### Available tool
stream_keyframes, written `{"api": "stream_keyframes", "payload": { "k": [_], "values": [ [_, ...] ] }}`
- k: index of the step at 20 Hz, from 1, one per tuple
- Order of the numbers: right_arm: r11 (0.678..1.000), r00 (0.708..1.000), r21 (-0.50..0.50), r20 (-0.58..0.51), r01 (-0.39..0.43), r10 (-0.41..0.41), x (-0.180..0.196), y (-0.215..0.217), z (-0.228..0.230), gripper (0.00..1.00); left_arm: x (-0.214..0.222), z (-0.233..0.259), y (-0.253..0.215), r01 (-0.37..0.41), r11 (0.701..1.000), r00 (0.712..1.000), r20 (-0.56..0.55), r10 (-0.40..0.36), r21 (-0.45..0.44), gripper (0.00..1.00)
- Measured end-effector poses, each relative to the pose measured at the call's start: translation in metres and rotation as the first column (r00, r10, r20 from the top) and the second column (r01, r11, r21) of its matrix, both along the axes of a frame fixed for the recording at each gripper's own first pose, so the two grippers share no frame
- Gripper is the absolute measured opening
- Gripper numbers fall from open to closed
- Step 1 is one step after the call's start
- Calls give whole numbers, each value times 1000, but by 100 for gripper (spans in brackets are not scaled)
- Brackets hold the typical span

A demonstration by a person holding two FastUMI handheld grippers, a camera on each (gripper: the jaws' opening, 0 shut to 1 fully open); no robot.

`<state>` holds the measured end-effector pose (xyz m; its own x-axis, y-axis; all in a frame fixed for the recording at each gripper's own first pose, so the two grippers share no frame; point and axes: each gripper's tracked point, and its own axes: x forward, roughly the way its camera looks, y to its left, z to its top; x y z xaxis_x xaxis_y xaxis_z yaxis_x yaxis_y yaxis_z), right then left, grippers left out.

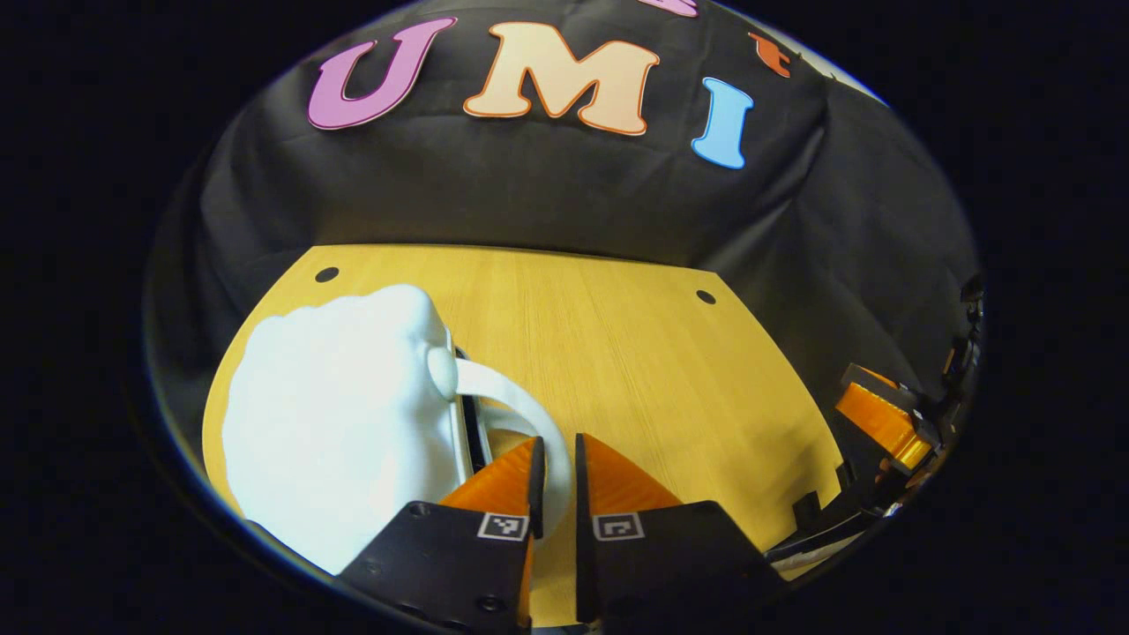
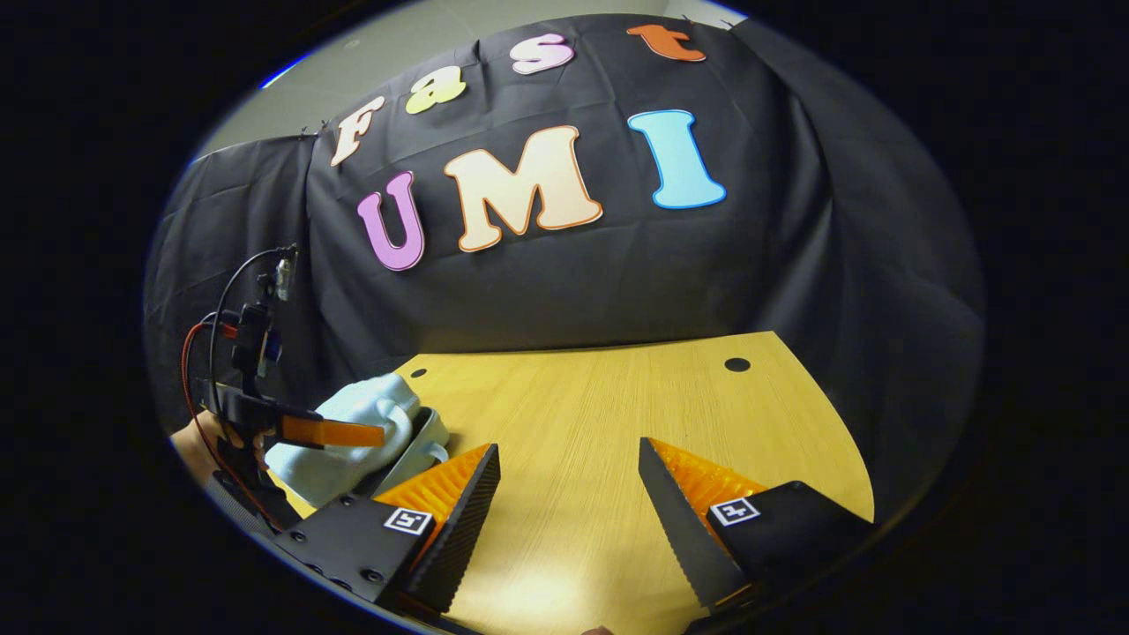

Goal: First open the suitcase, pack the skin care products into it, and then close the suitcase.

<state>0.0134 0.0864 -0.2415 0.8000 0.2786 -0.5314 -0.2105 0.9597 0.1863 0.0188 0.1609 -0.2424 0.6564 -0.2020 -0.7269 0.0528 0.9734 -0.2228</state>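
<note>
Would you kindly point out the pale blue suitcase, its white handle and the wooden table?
Pale blue suitcase (image 1: 326, 423): left gripper view, on its lumpy shell.
White handle (image 1: 520, 401): left gripper view, on the arched loop between the fingers.
Wooden table (image 2: 582, 414): right gripper view, on bare tabletop.

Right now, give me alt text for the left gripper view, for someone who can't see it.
The left tongs are closed on the curved white handle of a pale, light-coloured suitcase lying on a wooden table. Black cloth hangs behind the table, and the right tongs show at the far right edge.
</note>
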Motion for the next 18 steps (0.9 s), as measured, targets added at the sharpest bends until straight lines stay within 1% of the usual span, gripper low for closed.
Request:
{"api": "stream_keyframes", "payload": {
  "k": [1,2,4,5,6,8,9,10,11,12,13,14,15,16,17,18],
  "values": [
    [1000,1000,-8,12,-12,12,1,0,4,98,4,5,-5,-7,1000,1000,26,7,-7,15],
    [1000,999,-18,28,-23,24,3,-1,9,98,6,13,-7,-21,1000,998,59,21,-5,29],
    [999,996,-29,76,-39,41,8,-3,25,98,11,35,-6,-65,997,987,148,59,35,73],
    [999,993,-35,108,-40,43,11,-4,35,98,14,49,-1,-102,992,975,204,84,76,73],
    [998,988,-42,148,-37,43,15,-5,49,98,19,66,6,-146,982,957,269,109,123,83],
    [999,970,-50,240,-22,33,24,-3,79,98,23,105,22,-245,944,905,402,141,219,95],
    [999,959,-48,282,-10,24,27,0,96,98,22,126,27,-286,923,878,455,146,257,95],
    [999,946,-46,324,3,12,29,3,112,98,16,142,24,-314,908,854,501,143,277,95],
    [999,933,-42,361,24,-7,31,7,127,98,12,156,20,-323,903,836,532,132,284,95],
    [998,920,-37,391,43,-26,32,11,141,98,12,173,13,-323,909,813,569,123,264,95],
    [998,911,-25,409,63,-47,32,17,151,94,11,180,5,-304,923,808,578,117,237,94],
    [997,906,-14,418,76,-64,31,24,160,97,6,188,-4,-277,938,807,581,108,209,94],
    [996,901,-6,427,85,-74,29,32,167,94,3,196,-8,-256,949,803,587,104,182,94],
    [996,896,-6,436,94,-82,26,39,174,97,4,205,-8,-242,956,793,601,96,167,94],
    [995,893,-14,442,103,-86,23,44,180,97,5,215,-5,-238,959,782,617,94,156,94],
    [994,888,-23,452,111,-89,20,49,186,94,5,219,-2,-231,962,777,623,90,149,94]
  ]
}}
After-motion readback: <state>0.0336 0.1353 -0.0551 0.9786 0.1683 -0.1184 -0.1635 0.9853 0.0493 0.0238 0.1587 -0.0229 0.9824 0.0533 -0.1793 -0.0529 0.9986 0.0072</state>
